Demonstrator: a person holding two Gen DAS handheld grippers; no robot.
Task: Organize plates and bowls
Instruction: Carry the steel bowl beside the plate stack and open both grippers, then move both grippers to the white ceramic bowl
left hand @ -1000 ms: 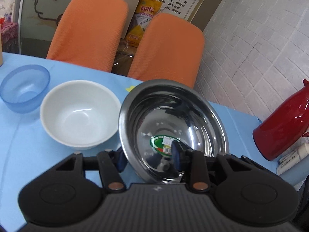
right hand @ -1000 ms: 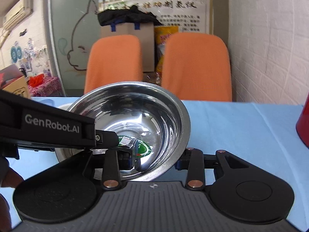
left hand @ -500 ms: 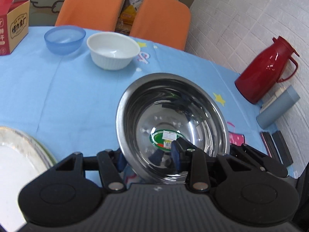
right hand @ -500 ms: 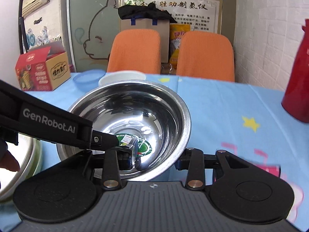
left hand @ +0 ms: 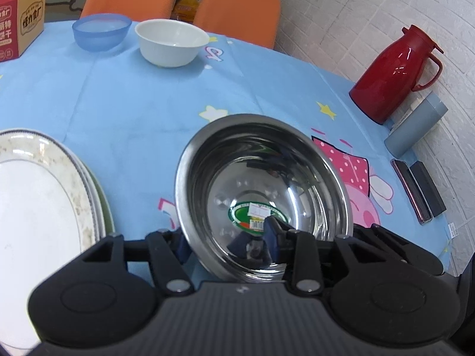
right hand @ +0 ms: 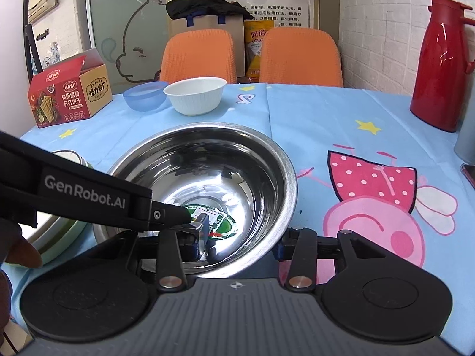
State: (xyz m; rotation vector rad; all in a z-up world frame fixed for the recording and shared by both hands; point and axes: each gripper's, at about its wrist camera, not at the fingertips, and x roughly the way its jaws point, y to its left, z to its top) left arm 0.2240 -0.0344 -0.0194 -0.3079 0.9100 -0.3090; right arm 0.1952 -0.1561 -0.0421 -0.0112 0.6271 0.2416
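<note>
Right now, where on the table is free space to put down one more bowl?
Bare cloth lies between the white bowl, the plates and the steel bowl. Another patch lies between the steel bowl and the red jug. It is crowded by the wall, around the grey box and dark cases.

Two close wrist views, shared steel bowl (left hand: 264, 178)

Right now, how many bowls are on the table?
3. The steel bowl is nearest, between both grippers. The white bowl is at the far side, and the blue bowl touches its left. Others may be out of view.
</note>
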